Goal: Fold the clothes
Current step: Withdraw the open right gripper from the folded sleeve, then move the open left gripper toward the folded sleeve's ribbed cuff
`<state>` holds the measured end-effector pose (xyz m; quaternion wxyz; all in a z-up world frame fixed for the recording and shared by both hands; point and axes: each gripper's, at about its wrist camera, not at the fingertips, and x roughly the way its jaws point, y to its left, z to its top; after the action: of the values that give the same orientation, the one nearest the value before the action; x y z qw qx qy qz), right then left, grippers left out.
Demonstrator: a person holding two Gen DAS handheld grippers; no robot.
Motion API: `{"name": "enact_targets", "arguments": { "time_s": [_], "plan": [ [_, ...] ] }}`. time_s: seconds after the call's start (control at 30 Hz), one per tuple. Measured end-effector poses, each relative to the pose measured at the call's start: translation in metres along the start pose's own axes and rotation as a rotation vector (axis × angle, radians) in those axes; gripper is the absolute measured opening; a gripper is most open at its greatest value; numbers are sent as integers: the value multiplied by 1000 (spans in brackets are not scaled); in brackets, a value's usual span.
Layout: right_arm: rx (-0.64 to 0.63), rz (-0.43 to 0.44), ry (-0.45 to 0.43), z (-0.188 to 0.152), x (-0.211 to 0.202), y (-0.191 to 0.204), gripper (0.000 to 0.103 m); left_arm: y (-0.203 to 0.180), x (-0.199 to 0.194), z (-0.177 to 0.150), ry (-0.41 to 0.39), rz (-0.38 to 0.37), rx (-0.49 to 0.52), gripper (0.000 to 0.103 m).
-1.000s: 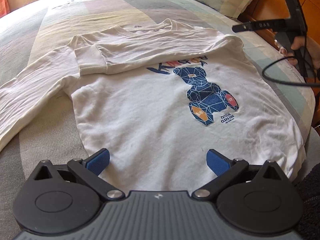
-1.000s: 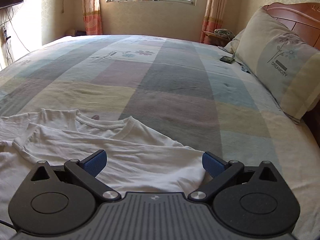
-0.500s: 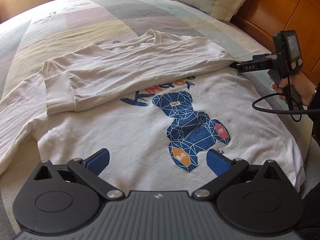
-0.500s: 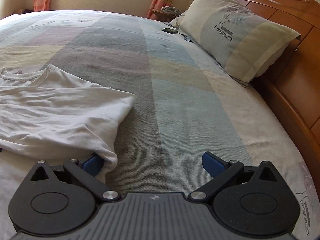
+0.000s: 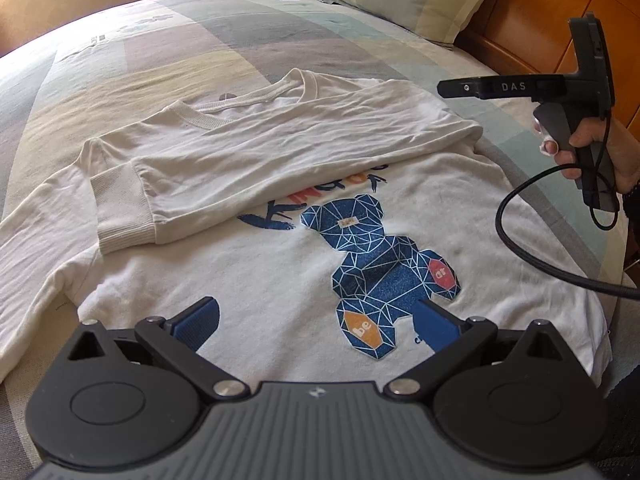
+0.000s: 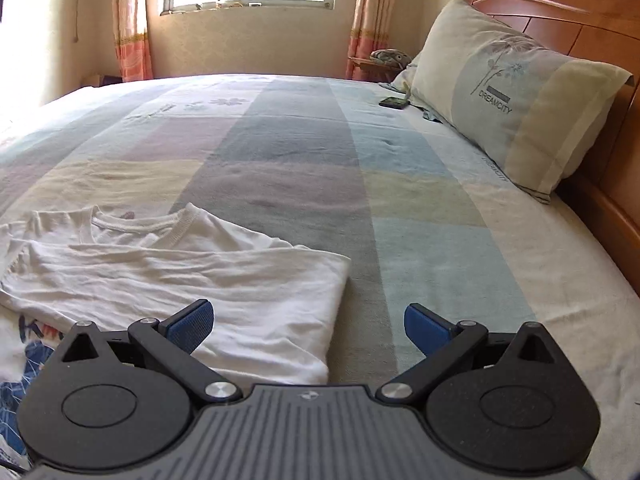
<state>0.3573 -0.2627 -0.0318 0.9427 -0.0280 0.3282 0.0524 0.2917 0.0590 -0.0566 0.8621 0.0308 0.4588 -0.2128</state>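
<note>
Both grippers hang empty above the shirt. Left gripper [image 5: 316, 322] hovers over the hem end, its blue fingers [image 5: 196, 322] spread wide with nothing between them; right gripper [image 6: 306, 326] floats over the shoulder nearest the headboard [image 6: 592, 40], jaws just as wide apart and holding nothing. From the left wrist view I can see a hand [image 5: 600, 148] gripping its handle, a black cable [image 5: 532, 248] looping down from it.

The shirt [image 5: 280, 272] lies face up on the bed [image 6: 304, 152], white with a blue bear print [image 5: 384, 268] on the chest. One sleeve [image 5: 248, 176] is already folded across the chest, its ribbed cuff [image 5: 124, 216] lying flat on the body. The other sleeve [image 5: 32, 256] runs straight out onto the bed, not yet folded. A pillow [image 6: 516, 96] and a small dark device [image 6: 394, 102] sit well apart from the shirt.

To my eye the fabric is light, soft and limp; it will sag and crease wherever it is lifted, and a pinch in the middle would just bunch it. The thicker ribbed cuff of the loose sleeve looks like the surest hold, with the shoulder seam as the hinge. For the later body folds, I would take the hem corner and the shoulder together.
</note>
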Motion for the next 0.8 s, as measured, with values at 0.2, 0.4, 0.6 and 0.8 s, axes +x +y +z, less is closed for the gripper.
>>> {"name": "enact_targets", "arguments": {
  "time_s": [0.2,0.4,0.6,0.8],
  "plan": [
    [18,182,92,-10,37,23,103,9,5,-8,27,9,-52,102],
    [26,95,196,-44,31,-2,103,16,7,-10,35,10,-64,102],
    [64,142,44,3,19,-10,103,15,6,2,-1,8,-55,102],
    [46,191,106,23,90,-1,103,20,4,-9,14,21,-98,102]
  ]
}}
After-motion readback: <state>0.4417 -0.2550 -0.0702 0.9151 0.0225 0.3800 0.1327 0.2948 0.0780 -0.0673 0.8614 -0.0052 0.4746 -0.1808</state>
